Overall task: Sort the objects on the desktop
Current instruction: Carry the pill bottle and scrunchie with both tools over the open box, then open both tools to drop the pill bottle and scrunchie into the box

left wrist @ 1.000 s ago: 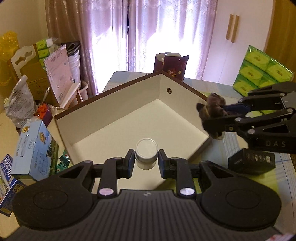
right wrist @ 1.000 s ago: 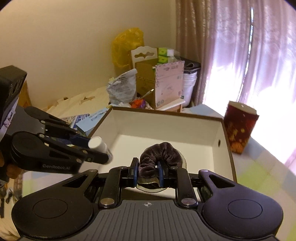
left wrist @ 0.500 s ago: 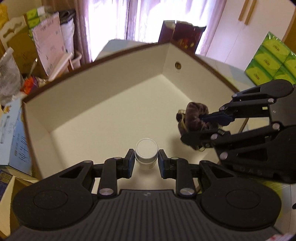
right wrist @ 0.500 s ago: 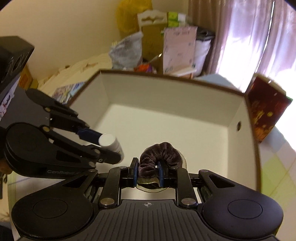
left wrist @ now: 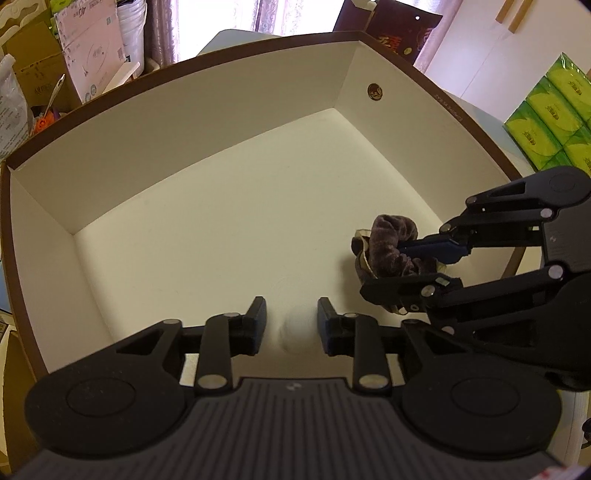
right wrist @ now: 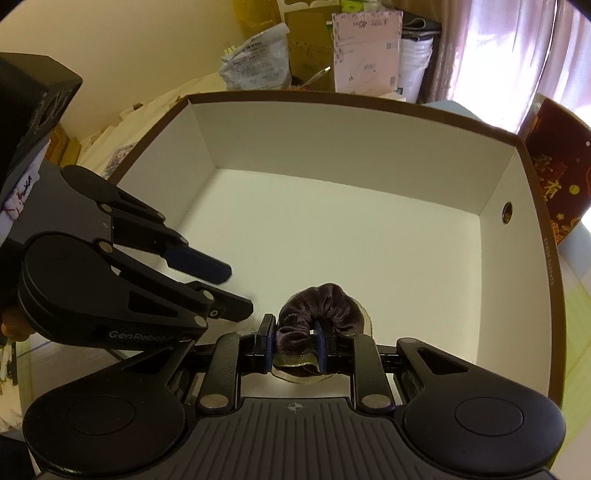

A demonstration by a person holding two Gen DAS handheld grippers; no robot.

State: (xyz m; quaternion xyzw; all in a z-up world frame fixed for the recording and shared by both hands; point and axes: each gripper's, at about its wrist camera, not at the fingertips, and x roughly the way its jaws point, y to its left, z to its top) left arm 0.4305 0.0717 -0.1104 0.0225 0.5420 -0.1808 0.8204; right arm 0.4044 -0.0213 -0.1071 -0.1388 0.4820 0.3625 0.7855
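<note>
Both tongs are held over the open white box (left wrist: 207,155), which has a brown rim and a round hole in one side wall.

Left tongs (left wrist: 291,325): jaws parted, with a clear gap between the two blue pads. Nothing is held. A pale, blurred round shape (left wrist: 295,334) shows between and below the pads in the left wrist view; it is too blurred to say what it is or whether it touches the box floor. In the right wrist view the left tongs (right wrist: 232,291) reach in from the left over the box's near-left corner, the two fingers spread one above the other.

Right tongs (right wrist: 294,347): jaws closed down on a dark brown velvet hair tie (right wrist: 317,306). The pads pinch one side of the loop, and the rest of the loop arches forward beyond the fingertips. An olive strip of cloth hangs from it just under the pads. In the left wrist view the hair tie (left wrist: 388,247) is off to the right of the left tongs, inside the box near its right wall, with the right tongs (left wrist: 406,266) gripping it from the right. Whether the hair tie touches the box floor cannot be told.

Beyond the box, ahead of the left tongs, stands a dark red carton (left wrist: 402,33); to their right is a stack of green tissue packs (left wrist: 554,114).
</note>
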